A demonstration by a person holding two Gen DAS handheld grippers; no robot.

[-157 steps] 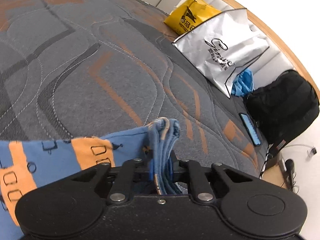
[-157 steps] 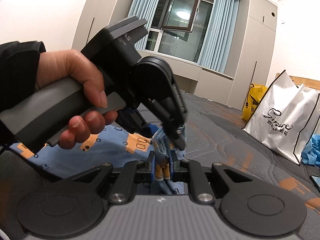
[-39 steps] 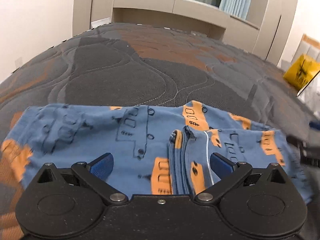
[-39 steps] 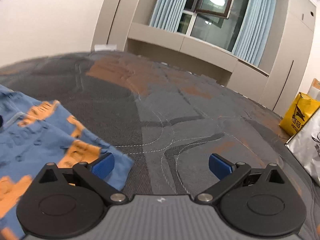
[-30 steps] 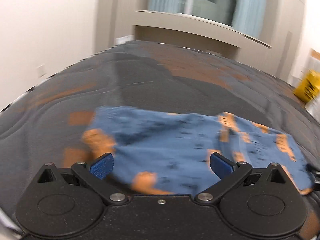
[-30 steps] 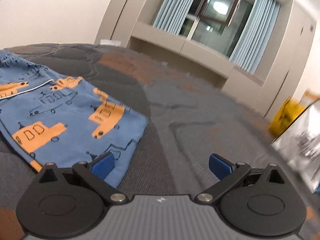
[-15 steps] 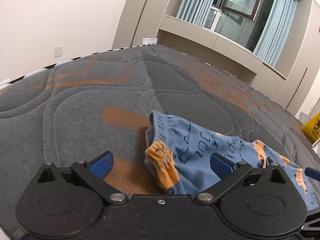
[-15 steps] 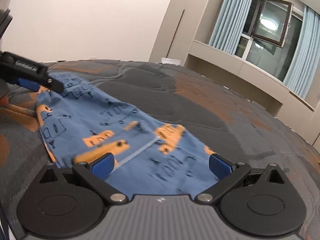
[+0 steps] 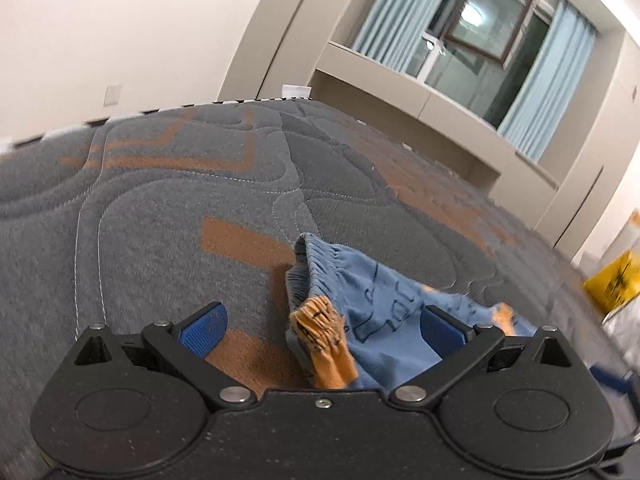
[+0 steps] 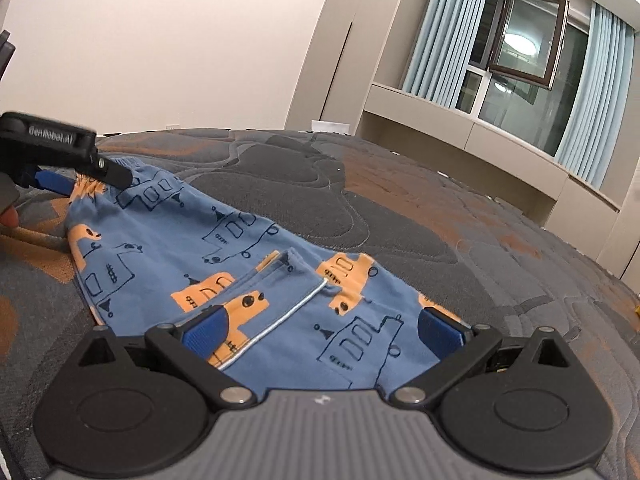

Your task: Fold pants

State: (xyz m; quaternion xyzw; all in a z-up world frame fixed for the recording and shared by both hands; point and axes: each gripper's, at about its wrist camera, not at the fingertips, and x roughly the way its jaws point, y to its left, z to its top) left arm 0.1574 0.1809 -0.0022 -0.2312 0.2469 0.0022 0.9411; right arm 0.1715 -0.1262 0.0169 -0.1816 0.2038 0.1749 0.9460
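— Where are the pants (image 10: 224,256)?

— Lying flat on the bed (image 10: 460,216), blue with orange print. My left gripper (image 9: 322,326) sits at the gathered waistband, jaws spread wide, gripping nothing.

— And the right?

— My right gripper (image 10: 322,326) hangs over the other end of the pants, jaws equally wide apart and empty.

Blue pants (image 10: 256,264) printed with orange and outlined vehicles, spread flat, folded lengthwise. Gathered elastic waistband (image 9: 320,276) lay between the left fingers (image 9: 204,330), bunched and slightly raised; the hem end with white piping lay between the right fingers (image 10: 208,330).
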